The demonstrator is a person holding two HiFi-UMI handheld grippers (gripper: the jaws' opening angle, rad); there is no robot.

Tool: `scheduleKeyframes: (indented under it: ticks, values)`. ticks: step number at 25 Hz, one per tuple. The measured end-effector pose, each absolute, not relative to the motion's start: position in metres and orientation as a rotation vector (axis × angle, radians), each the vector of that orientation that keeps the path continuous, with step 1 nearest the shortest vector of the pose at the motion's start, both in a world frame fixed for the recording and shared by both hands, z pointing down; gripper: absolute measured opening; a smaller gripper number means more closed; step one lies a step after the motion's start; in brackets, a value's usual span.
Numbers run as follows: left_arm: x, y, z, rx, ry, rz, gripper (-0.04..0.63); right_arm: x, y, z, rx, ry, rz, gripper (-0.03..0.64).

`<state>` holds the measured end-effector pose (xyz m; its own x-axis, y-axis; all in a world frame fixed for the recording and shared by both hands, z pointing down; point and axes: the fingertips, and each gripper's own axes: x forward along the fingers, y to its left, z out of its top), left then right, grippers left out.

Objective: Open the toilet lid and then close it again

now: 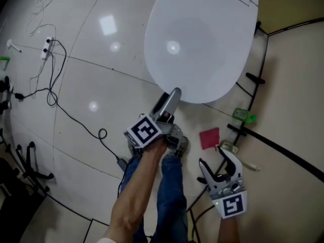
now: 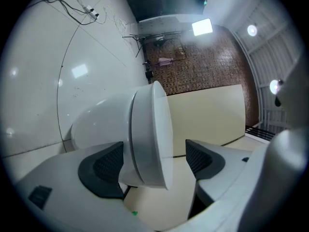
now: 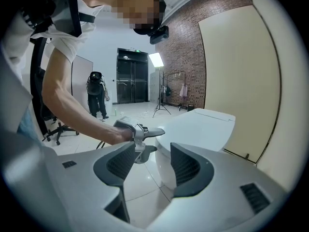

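The white toilet stands with its lid point(image 1: 200, 39) down over the bowl. My left gripper point(image 1: 169, 99) is at the lid's front rim, one jaw above it and one below. In the left gripper view the picture is rolled: the lid's edge point(image 2: 161, 139) and the seat stand between the dark pads point(image 2: 203, 161). A gap shows between the lid and that pad, so the jaws are open around the rim. My right gripper point(image 1: 213, 161) hangs open and empty low at the right, short of the toilet. In the right gripper view point(image 3: 149, 166) it looks at the left gripper point(image 3: 142, 132) and the lid point(image 3: 203, 124).
A red square point(image 1: 209, 137) and a green piece point(image 1: 245, 116) lie on the floor beside the toilet. A black rail point(image 1: 263, 80) runs along the beige wall. Cables point(image 1: 55, 92) and a power strip point(image 1: 47, 48) lie at the left. A person point(image 3: 96, 93) stands far back.
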<state>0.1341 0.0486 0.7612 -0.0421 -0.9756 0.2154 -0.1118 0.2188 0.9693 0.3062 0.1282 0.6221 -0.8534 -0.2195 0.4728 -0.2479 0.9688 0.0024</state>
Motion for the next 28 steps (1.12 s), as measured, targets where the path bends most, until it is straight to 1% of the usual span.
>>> scheduleKeyframes:
  ticks: [8, 10, 11, 12, 16, 18, 21, 23, 25, 28]
  values:
    - [0.133, 0.043, 0.753, 1.096, -1.379, -1.035, 0.396, 0.3, 0.132, 0.626, 0.294, -2.63, 0.092, 0.227]
    - [0.131, 0.045, 0.759, 1.067, -1.341, -1.041, 0.353, 0.297, 0.134, 0.625, 0.281, -2.634, 0.082, 0.227]
    - [0.131, 0.047, 0.762, 1.049, -1.328, -1.038, 0.255, 0.296, 0.134, 0.624, 0.279, -2.637, 0.076, 0.227]
    - [0.13, 0.049, 0.762, 1.042, -1.319, -1.038, 0.174, 0.296, 0.132, 0.624, 0.28, -2.636, 0.07, 0.227]
    - [0.129, 0.052, 0.74, 1.075, -1.311, -1.026, 0.164, 0.297, 0.118, 0.623, 0.321, -2.62, -0.015, 0.227]
    - [0.129, 0.051, 0.72, 1.072, -1.281, -1.036, 0.163, 0.296, 0.104, 0.621, 0.375, -2.558, -0.226, 0.227]
    - [0.128, 0.046, 0.682, 1.043, -1.228, -1.07, 0.163, 0.286, 0.076, 0.624, 0.394, -2.328, -0.773, 0.227]
    - [0.125, 0.044, 0.659, 1.026, -1.206, -1.079, 0.163, 0.267, 0.059, 0.626, 0.348, -2.197, -1.076, 0.25]
    - [0.122, 0.04, 0.639, 1.026, -1.194, -1.08, 0.161, 0.247, 0.045, 0.627, 0.296, -2.128, -1.261, 0.281]
    - [0.12, 0.032, 0.607, 1.035, -1.176, -1.093, 0.16, 0.226, 0.028, 0.618, 0.284, -2.098, -1.404, 0.298]
